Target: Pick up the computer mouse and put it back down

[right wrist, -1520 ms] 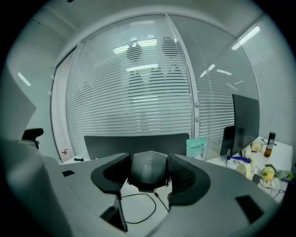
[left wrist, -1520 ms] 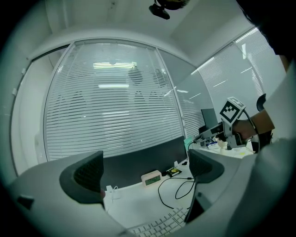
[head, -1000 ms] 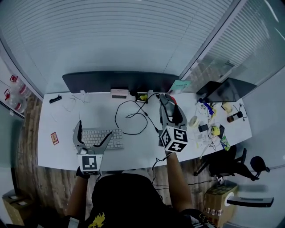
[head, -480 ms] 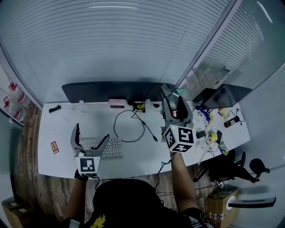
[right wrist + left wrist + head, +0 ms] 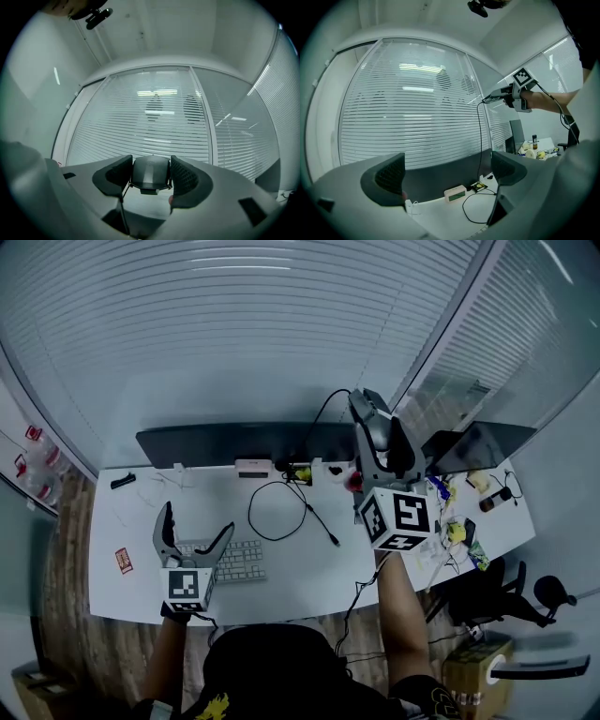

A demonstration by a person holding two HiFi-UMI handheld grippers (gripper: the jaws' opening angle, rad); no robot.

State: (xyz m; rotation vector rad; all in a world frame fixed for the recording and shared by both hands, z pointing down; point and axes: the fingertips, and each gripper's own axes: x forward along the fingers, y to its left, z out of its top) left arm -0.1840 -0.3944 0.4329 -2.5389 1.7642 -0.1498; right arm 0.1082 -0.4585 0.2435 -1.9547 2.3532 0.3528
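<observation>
The dark computer mouse (image 5: 150, 172) sits clamped between both pads of my right gripper (image 5: 149, 176). In the head view that right gripper (image 5: 377, 430) is held high above the white desk (image 5: 309, 563), with the mouse (image 5: 375, 427) in it and its black cable (image 5: 281, 507) trailing down to a loop on the desk. The left gripper view shows the right gripper (image 5: 499, 95) raised in the air with the cable (image 5: 480, 136) hanging below. My left gripper (image 5: 194, 534) hovers over the white keyboard (image 5: 230, 561), open and empty; its fingers (image 5: 389, 177) frame the desk.
A dark monitor (image 5: 244, 442) stands along the desk's back edge, with a small white clock (image 5: 251, 467) in front. A second screen (image 5: 473, 448) and several small items clutter the right end. An office chair (image 5: 487, 592) is at the right, a cardboard box (image 5: 469, 671) on the floor.
My right gripper has lifted the mouse well up off the desk, drawing its cable upward. My left gripper has risen slightly above the keyboard.
</observation>
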